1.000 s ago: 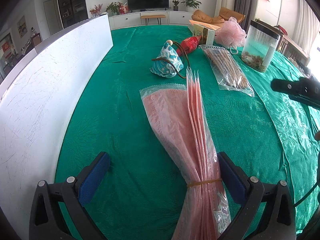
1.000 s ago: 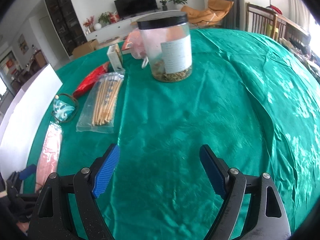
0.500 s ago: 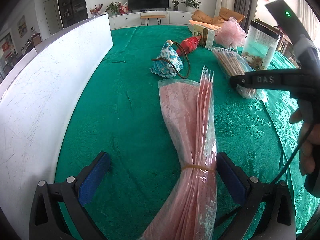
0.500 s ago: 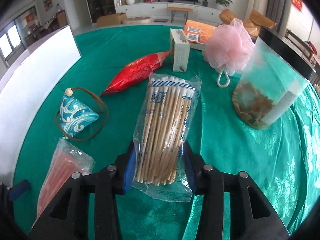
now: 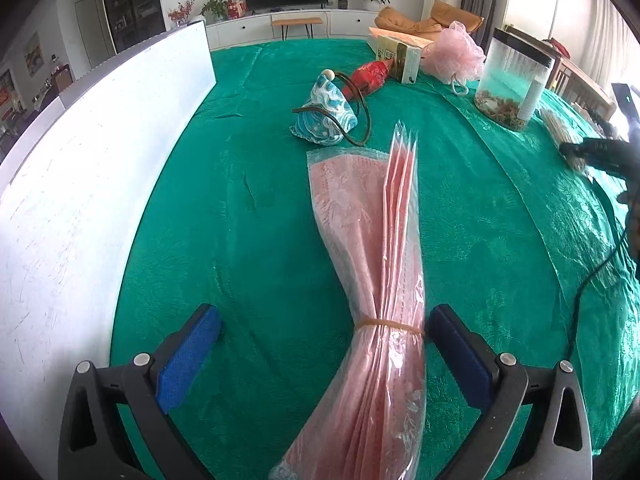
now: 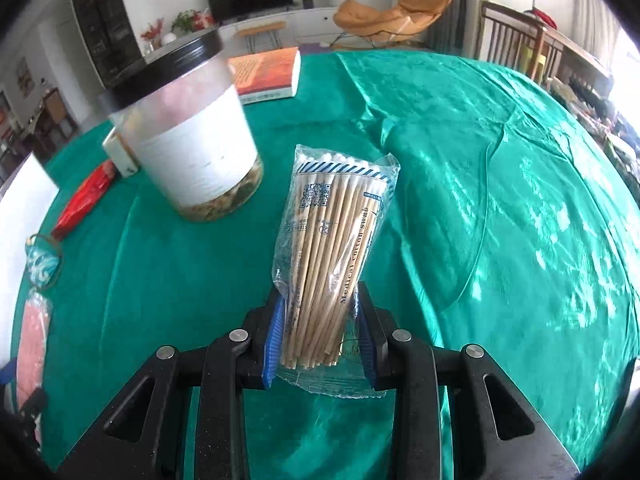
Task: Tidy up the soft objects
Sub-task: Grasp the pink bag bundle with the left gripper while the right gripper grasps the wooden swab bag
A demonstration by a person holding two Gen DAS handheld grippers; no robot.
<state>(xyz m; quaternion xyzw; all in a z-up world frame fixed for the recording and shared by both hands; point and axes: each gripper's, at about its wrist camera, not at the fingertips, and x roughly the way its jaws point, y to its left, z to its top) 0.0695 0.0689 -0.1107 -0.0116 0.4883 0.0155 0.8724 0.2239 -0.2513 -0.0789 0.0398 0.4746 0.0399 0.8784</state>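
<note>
A pink bundle of packaged masks (image 5: 372, 240), tied with a rubber band, lies on the green tablecloth (image 5: 240, 220). It passes between the fingers of my left gripper (image 5: 324, 316), close to the right finger. That gripper is open. My right gripper (image 6: 320, 296) is shut on the lower end of a clear bag of cotton swabs (image 6: 336, 220) and holds it upright above the cloth, right of the jar (image 6: 192, 148). In the left wrist view the swab bag (image 5: 556, 128) shows at the far right edge.
A blue patterned pouch (image 5: 326, 114), a red packet (image 5: 370, 76), a small box (image 5: 400, 58), a pink bath pouf (image 5: 454, 56) and the black-lidded jar (image 5: 512, 80) sit further back. A white board (image 5: 100, 160) stands along the left. A book (image 6: 268, 74) lies behind the jar.
My right gripper closed on the swab bag, lifted it and carried it to the right, past the jar. The pink bundle's far end swung a little; the left gripper stayed put.
</note>
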